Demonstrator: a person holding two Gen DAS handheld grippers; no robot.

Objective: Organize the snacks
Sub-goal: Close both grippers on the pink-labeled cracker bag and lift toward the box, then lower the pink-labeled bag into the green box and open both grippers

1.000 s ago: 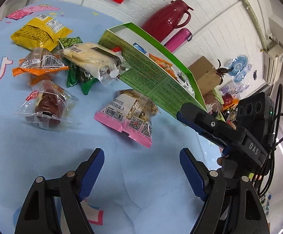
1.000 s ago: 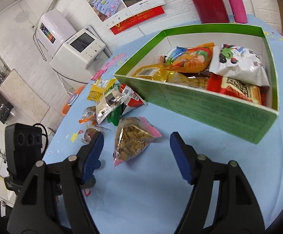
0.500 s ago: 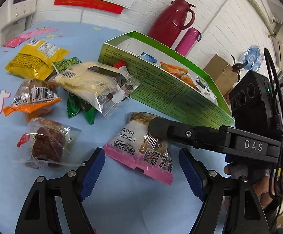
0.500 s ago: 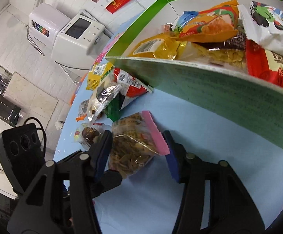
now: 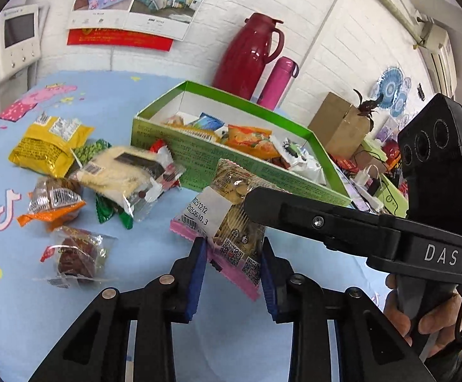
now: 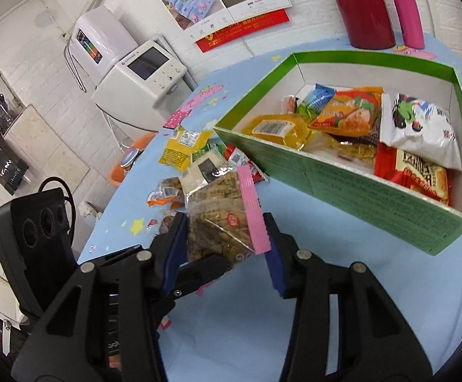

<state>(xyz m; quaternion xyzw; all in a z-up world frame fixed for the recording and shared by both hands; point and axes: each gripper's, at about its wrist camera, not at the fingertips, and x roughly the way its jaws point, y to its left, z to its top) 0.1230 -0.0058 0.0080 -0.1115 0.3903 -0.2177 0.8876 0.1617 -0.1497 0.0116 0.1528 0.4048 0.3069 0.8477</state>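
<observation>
A clear snack pack with pink edges [image 5: 227, 197] stands tilted off the blue tablecloth, just in front of the green box [image 5: 199, 159]. My left gripper [image 5: 232, 245] is shut on its lower pink edge. My right gripper [image 6: 224, 219] is shut on the same pack [image 6: 218, 210] from the other side; one of its black fingers [image 5: 326, 219] crosses the left wrist view. The left gripper's finger [image 6: 199, 269] shows under the pack in the right wrist view. The green box [image 6: 374, 191] holds several snack bags.
Loose snacks lie left of the box: a yellow bag [image 5: 46, 149], a pale noodle pack [image 5: 126, 172], an orange-ended pack [image 5: 52, 200], a clear pack [image 5: 75, 254]. A red thermos [image 5: 250, 51] and pink bottle [image 5: 278, 79] stand behind. A white machine [image 6: 138, 73] stands beyond the table edge.
Both grippers moved in on the pink-edged pack and narrowed from wide open onto it. The pack went from lying flat to tilted up off the cloth.
</observation>
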